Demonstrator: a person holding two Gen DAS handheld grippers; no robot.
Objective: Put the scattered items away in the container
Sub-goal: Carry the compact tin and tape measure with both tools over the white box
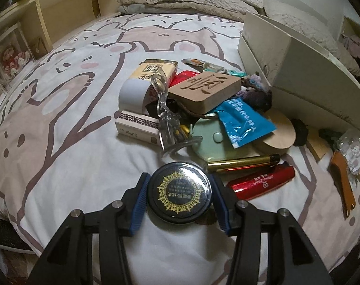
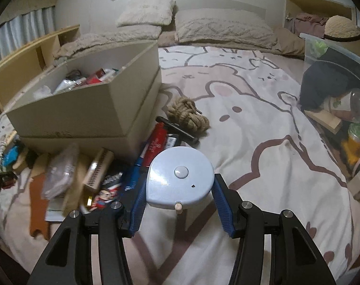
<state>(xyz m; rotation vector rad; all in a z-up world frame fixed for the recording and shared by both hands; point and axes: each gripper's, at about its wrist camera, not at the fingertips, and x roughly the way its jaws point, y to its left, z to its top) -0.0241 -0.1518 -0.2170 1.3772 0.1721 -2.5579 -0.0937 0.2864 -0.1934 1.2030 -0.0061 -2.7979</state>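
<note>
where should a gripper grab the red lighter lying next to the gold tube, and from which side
Grip the red lighter across its narrow width at mid-body, coming from above. It lies flat on the bedsheet, long and slim, and the gold tube sits close along its far side, so the fingers should straddle it crosswise there, probably sparing the tube.

Round tin [image 1: 180,192]: glossy black lid, gold-printed. Tape measure [image 2: 180,180]: smooth matt pale-blue plastic. Carved block [image 1: 204,92]: matt wood; lighter [image 1: 263,182]: shiny red metal finish.

Bedsheet [image 2: 263,142] right of box [image 2: 89,109] free; clutter pile [image 1: 191,109] and rope [image 2: 188,115] crowd box sides; box top open.
</note>
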